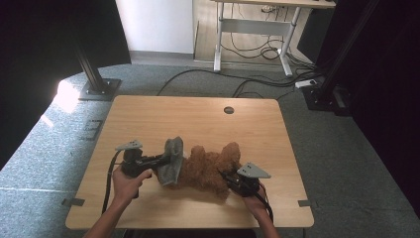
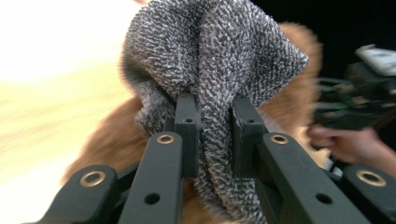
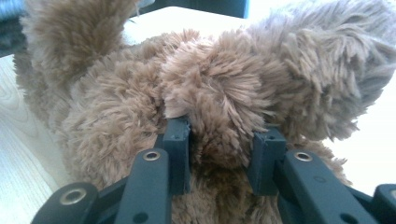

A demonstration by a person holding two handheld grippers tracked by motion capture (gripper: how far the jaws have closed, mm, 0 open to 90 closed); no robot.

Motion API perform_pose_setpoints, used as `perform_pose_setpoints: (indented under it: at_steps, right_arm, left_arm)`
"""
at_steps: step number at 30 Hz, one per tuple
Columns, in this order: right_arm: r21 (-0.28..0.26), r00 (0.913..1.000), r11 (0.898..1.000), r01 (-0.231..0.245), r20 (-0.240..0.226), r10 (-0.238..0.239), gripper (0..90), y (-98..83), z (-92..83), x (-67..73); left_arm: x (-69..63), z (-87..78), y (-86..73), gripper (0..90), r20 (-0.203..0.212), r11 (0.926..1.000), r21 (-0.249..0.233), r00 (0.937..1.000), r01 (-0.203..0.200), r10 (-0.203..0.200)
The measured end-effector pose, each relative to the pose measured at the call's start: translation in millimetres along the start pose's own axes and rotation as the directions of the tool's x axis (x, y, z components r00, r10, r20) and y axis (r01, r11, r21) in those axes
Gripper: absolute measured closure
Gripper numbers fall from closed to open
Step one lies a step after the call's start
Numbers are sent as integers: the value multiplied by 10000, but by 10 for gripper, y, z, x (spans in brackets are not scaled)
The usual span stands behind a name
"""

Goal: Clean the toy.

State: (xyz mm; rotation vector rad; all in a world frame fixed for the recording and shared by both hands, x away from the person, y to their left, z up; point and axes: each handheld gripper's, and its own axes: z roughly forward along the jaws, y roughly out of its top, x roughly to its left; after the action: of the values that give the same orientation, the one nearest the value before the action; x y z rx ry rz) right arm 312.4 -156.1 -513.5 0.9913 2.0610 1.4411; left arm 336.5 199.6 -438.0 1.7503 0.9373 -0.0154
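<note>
A brown plush toy [image 1: 208,166] lies on the wooden table [image 1: 198,119], near its front edge. A grey knitted garment [image 1: 172,159] covers the toy's left end. My left gripper [image 1: 161,159] is shut on a fold of that grey knit [image 2: 215,93], with the fabric pinched between its pads. My right gripper [image 1: 229,179] is shut on a tuft of the toy's brown fur [image 3: 219,126] at the toy's right end. In the left gripper view the right gripper [image 2: 355,100] and its hand appear blurred at the right.
A round cable hole [image 1: 228,110] sits near the table's far edge. Black frame posts [image 1: 91,69] stand on the grey carpet at both back corners. A white desk frame [image 1: 255,29] and cables lie beyond the table.
</note>
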Motion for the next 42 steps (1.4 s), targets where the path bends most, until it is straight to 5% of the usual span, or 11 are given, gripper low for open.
perform_pose_setpoints:
  at_steps: [8, 11, 15, 22, 25, 30, 31, 34, 42]
  right_arm:
    - [-53, 9999, 9999, 102, 49, -102, 654, 0, 0, 16]
    - [-15, 9999, 9999, 144, 69, -144, 654, 1, -1, 13]
    - [44, 9994, 9996, 275, 206, -276, 662, -8, 6, 12]
    - [222, 9991, 9992, 326, 247, -332, 669, -22, 19, 14]
    - [220, 9994, 9994, 253, 247, -258, 670, -38, 27, 14]
    - [282, 9994, 9994, 192, 266, -199, 672, -44, 27, 10]
    - [277, 9994, 9995, 156, 307, -164, 672, -45, 27, 7]
    - [271, 9996, 9995, 143, 246, -149, 672, -42, 25, 8]
    - [315, 9997, 9994, 148, 207, -155, 674, -46, 31, 23]
  left_arm:
    - [-584, 706, 327, 756, 1094, 9899, 759, 9878, -1193, 1107]
    - [-690, 965, 339, 755, 944, 9811, 1277, 9865, -1452, 1337]
    - [-651, 1163, 310, 757, 558, 9749, 1718, 9894, -1418, 1341]
    - [-529, 991, 237, 759, 279, 9808, 1490, 9921, -1255, 1227]
    - [-390, 754, 195, 759, 225, 9902, 1100, 9962, -862, 842]
    - [-197, 458, 132, 757, -366, 9936, 976, 9975, -574, 612]
    - [-85, 345, 70, 756, -639, 9943, 1006, 9970, -363, 429]
    - [119, 125, -65, 753, -485, 9975, 641, 9985, 286, -256]
    - [382, -271, -284, 752, -668, 9950, -19, 9928, 999, -998]
